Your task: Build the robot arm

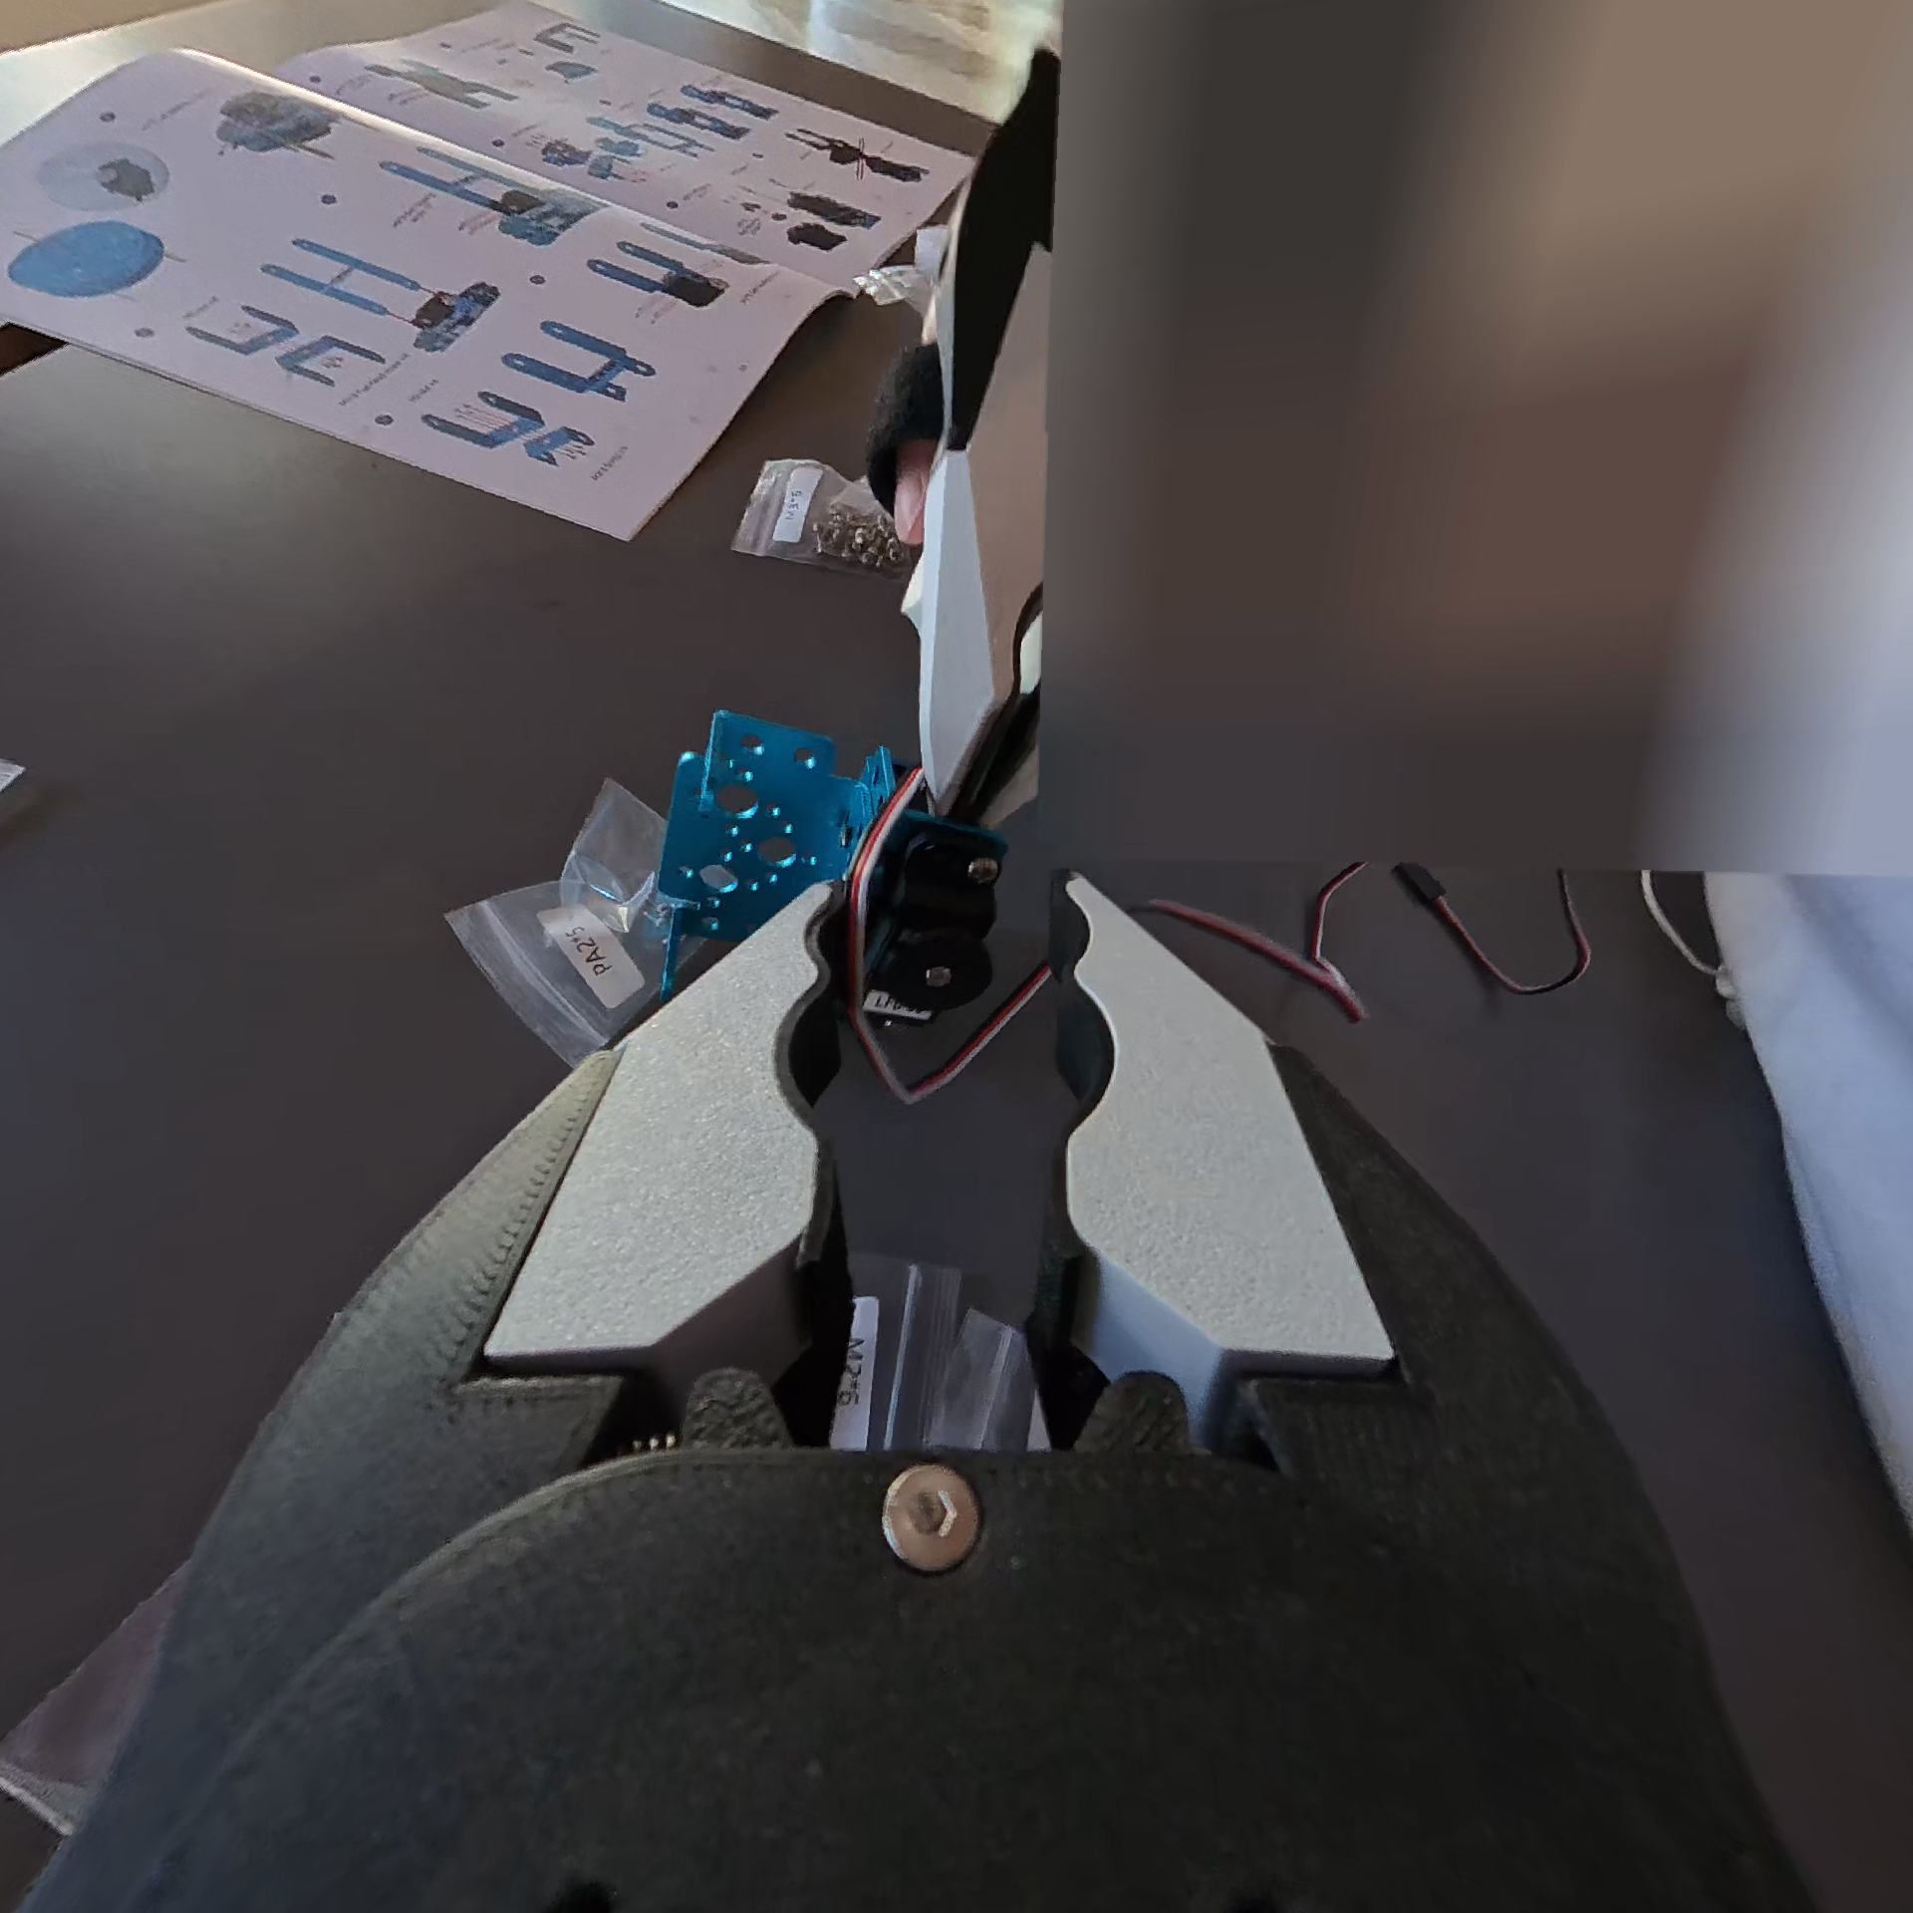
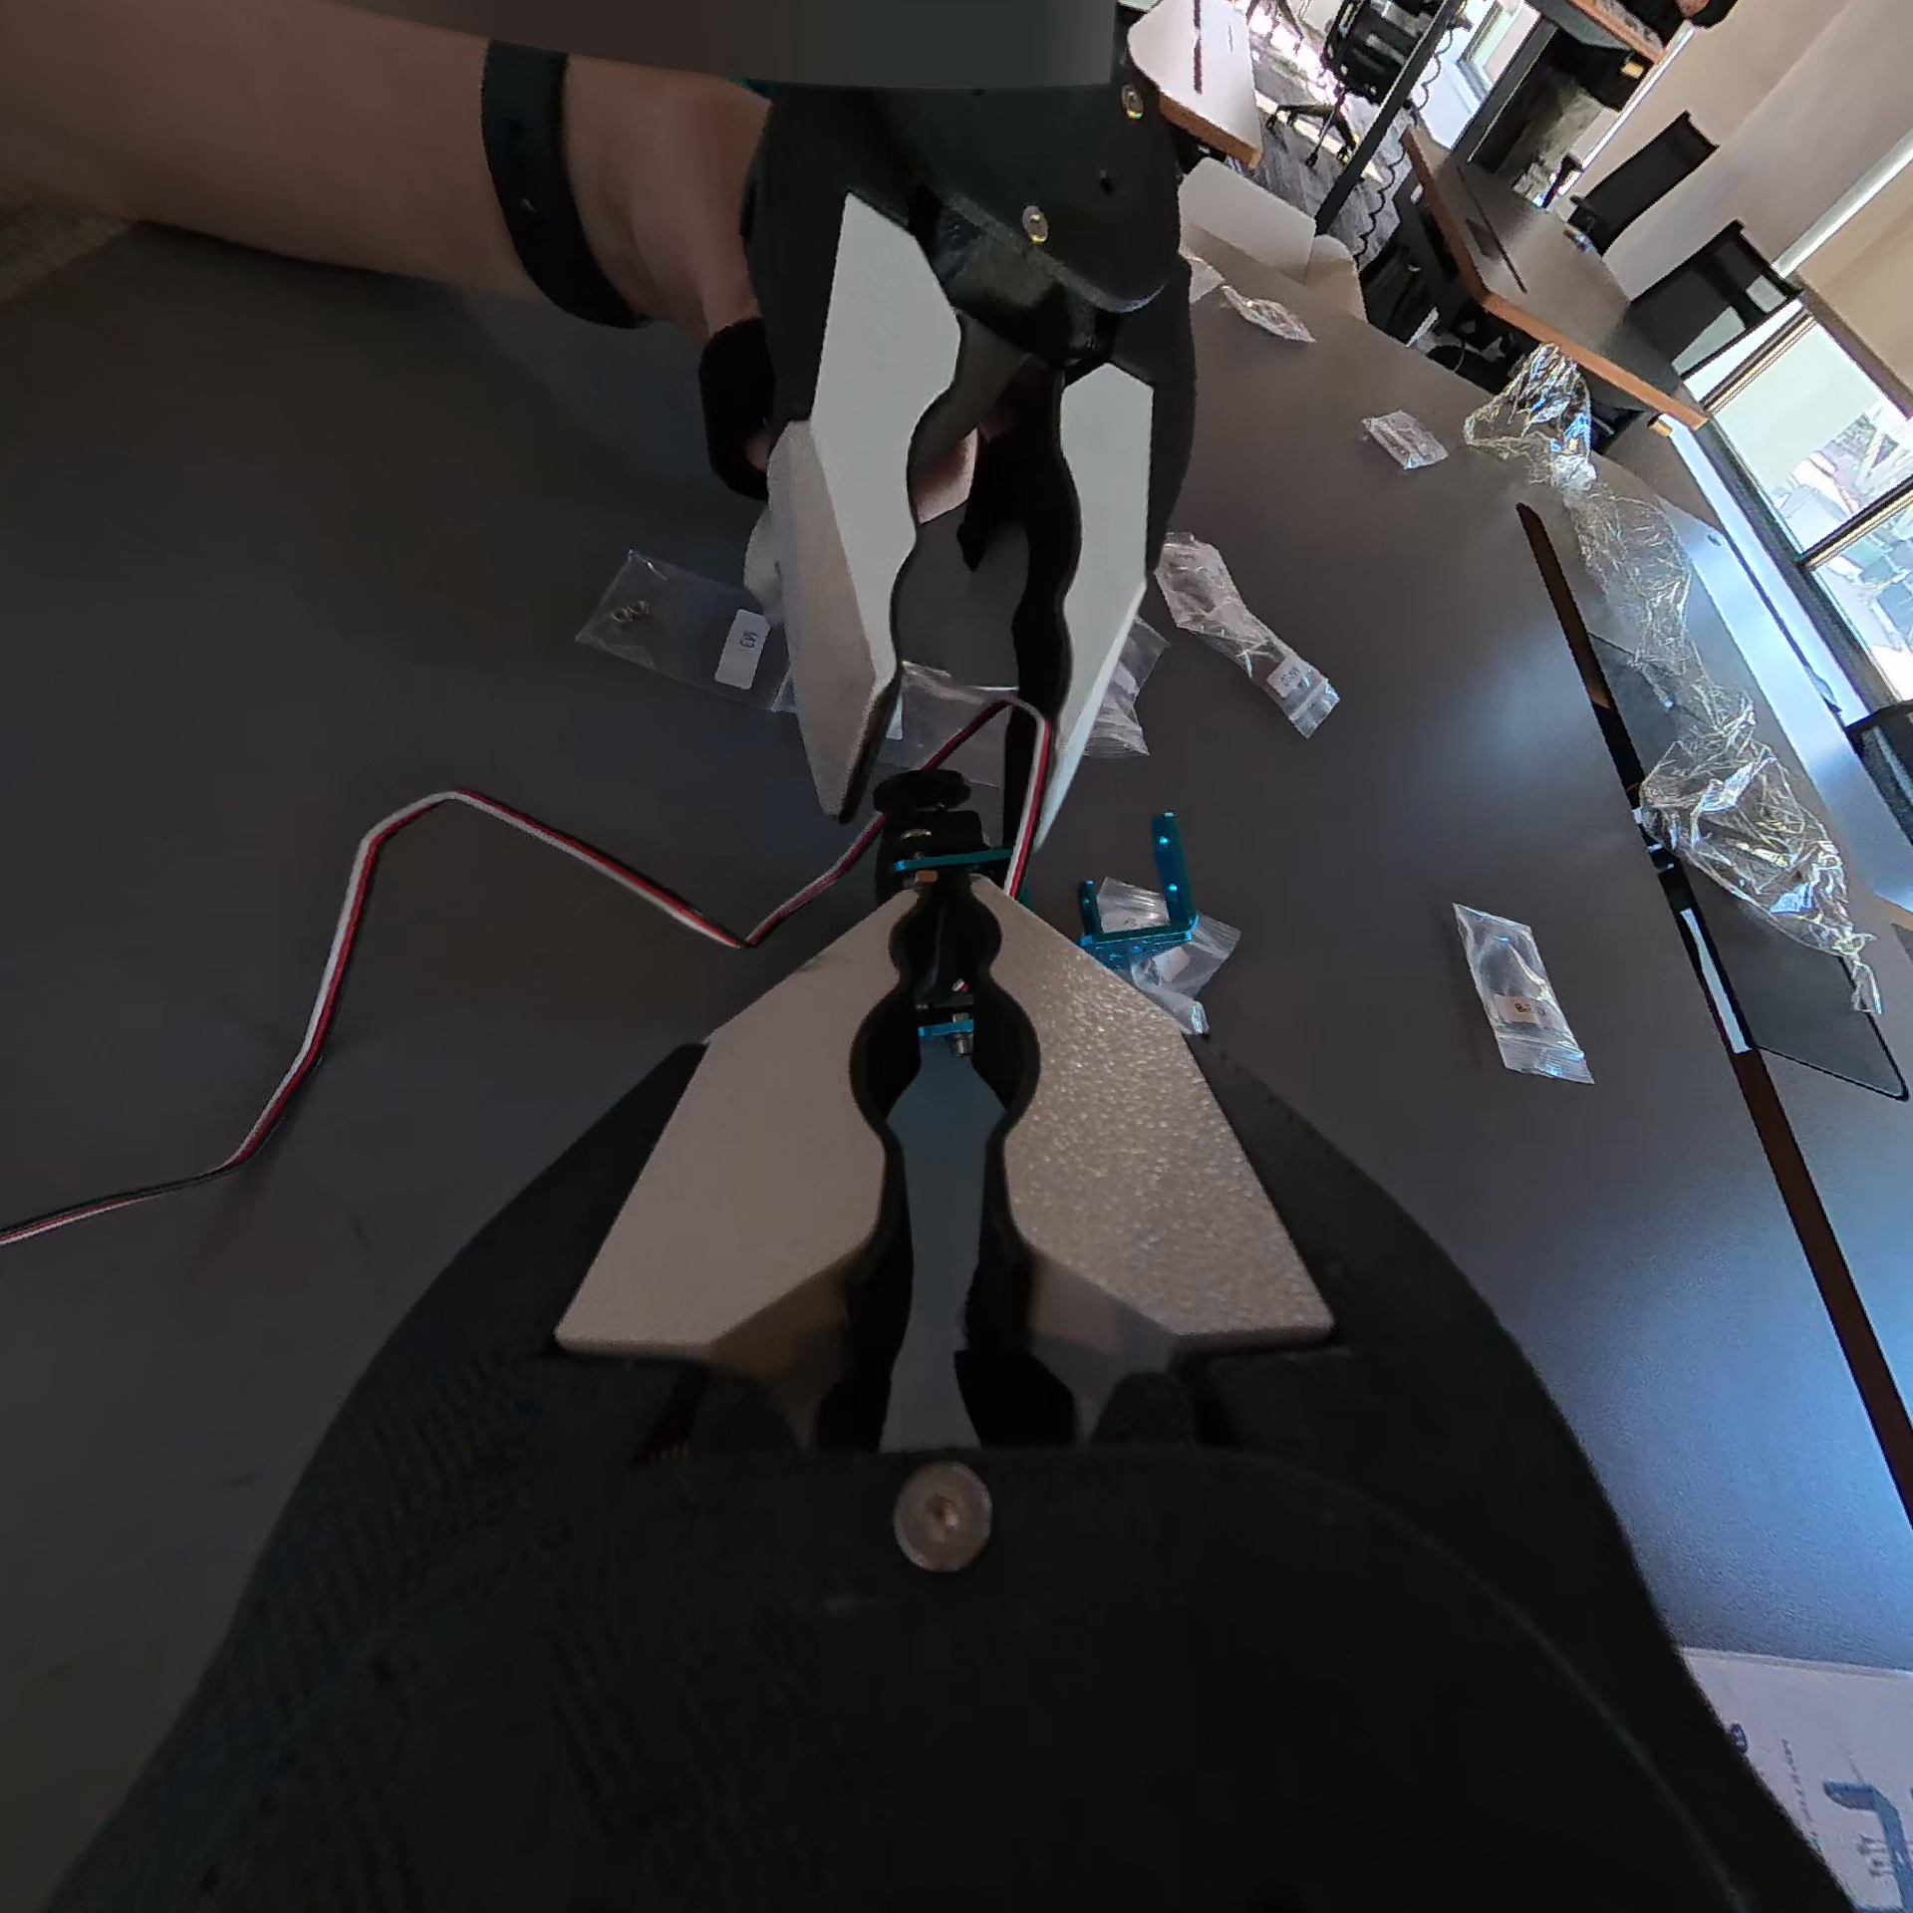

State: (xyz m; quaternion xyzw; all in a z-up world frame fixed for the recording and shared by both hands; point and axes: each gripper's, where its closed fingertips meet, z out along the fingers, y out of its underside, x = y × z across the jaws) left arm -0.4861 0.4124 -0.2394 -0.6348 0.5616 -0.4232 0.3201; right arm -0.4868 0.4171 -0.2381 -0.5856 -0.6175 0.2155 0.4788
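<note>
A black servo point(image 1: 932, 932) fixed to a blue perforated metal bracket point(image 1: 740, 828) is held just above a dark table point(image 1: 311, 725). My left gripper point(image 1: 944, 895) is open, its fingertips on either side of the servo's round horn with a gap on the right side. My right gripper point(image 2: 940, 903) is shut on the servo and bracket assembly point(image 2: 937, 937) from the opposite side. Its white finger point(image 1: 952, 621) reaches down in the left wrist view. The left gripper point(image 2: 947, 818) faces it. The servo's red, white and black cable point(image 2: 342, 932) trails across the table.
An open instruction booklet point(image 1: 414, 259) lies at the far left. Small plastic bags of hardware point(image 1: 828, 518) point(image 1: 580, 963) point(image 2: 1522, 994) are scattered about. A blue U-bracket point(image 2: 1139, 901) sits on a bag. Crumpled clear wrap point(image 2: 1698, 725) lies near the table's right edge. A second cable point(image 1: 1501, 952) lies nearby. The tips of both grippers are at nearly the same place.
</note>
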